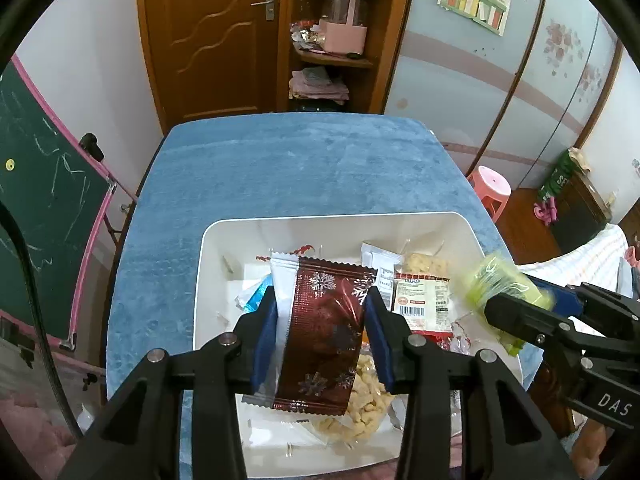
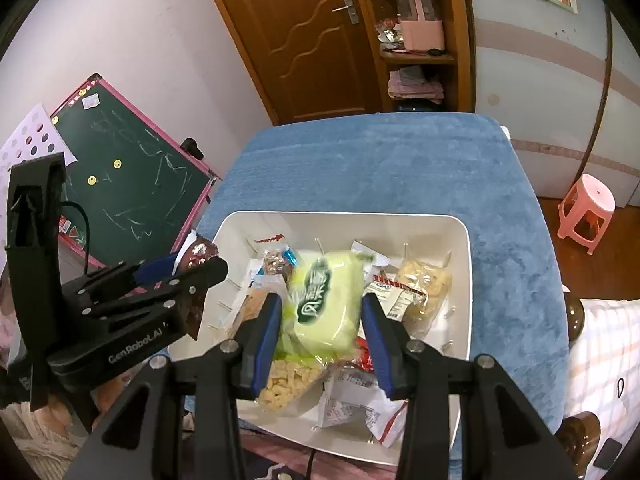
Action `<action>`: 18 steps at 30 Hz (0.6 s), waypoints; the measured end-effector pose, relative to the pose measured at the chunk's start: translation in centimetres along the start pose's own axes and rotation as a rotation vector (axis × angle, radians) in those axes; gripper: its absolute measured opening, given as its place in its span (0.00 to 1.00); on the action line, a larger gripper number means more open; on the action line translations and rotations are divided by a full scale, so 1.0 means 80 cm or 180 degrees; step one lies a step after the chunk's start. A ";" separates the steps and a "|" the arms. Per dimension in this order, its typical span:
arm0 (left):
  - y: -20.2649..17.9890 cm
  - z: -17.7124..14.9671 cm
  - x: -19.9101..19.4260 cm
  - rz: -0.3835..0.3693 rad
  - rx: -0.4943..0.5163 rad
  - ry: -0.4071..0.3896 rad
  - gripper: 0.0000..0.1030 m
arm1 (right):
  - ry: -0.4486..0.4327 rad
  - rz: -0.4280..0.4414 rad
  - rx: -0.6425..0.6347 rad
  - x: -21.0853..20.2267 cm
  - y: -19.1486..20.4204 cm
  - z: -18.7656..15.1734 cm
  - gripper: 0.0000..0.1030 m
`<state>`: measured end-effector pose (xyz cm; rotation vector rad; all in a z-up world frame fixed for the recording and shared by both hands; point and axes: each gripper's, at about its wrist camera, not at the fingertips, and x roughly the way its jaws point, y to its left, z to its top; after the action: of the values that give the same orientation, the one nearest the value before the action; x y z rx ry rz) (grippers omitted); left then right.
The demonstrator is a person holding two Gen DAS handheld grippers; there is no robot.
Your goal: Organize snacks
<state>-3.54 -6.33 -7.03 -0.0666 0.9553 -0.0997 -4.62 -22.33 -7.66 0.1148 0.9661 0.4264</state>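
Dark red foil with silver snowflakes fills the left wrist view: the left gripper (image 1: pixel 322 322) is clamped on a maroon snack packet (image 1: pixel 324 332), its blue pads (image 1: pixel 266 336) pressing both long edges, the packet running lengthwise between them and out past the tips. Directly beyond and beneath the fingers sits the white bin (image 1: pixel 224 232) on the blue cloth (image 1: pixel 280 160), holding a red-and-white labelled packet (image 1: pixel 422 300) just right of the right-hand finger and a clear bag of pale puffs (image 1: pixel 366 400) under the held packet. Far right of the fingers, the right gripper (image 1: pixel 500 300) enters, blurred, carrying a green packet (image 1: pixel 500 280).

From the right wrist view, the right gripper (image 2: pixel 320 320) is closed on that green packet (image 2: pixel 326 300), pads against its two sides, hanging over the middle of the white bin (image 2: pixel 460 240). Below the fingertips lie the puffs bag (image 2: pixel 286 384) and a crumpled white wrapper (image 2: pixel 352 400); a cracker bag (image 2: pixel 424 284) rests to the right of the fingers. Off to the left, the left gripper (image 2: pixel 200 276) holds the maroon packet (image 2: pixel 198 256) at the bin's left edge.

Both snacks appear to be in mid-carry above the bin, so the step in hand looks like depositing them. Next, each gripper would need to lower toward a free patch and part its fingers, keeping clear of the other.
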 end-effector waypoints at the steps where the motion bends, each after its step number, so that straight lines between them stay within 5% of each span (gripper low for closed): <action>1: 0.000 0.001 -0.001 -0.0003 -0.0008 -0.0003 0.48 | -0.0013 0.0019 -0.0003 -0.001 0.000 0.000 0.41; 5: 0.003 0.002 -0.015 0.0063 -0.0100 -0.0162 0.81 | -0.0089 -0.0033 -0.0052 -0.007 0.006 -0.001 0.41; 11: 0.001 0.011 -0.050 0.0103 -0.0124 -0.0514 0.94 | -0.0244 -0.0146 -0.0047 -0.020 0.014 0.002 0.41; 18: -0.006 0.025 -0.078 0.0305 -0.0100 -0.0720 0.94 | -0.0399 -0.0192 0.0035 -0.036 0.018 0.015 0.41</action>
<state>-5.50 -6.05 -0.72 -0.0596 0.7328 0.0115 -5.53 -22.05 -4.36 0.1207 0.8463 0.3542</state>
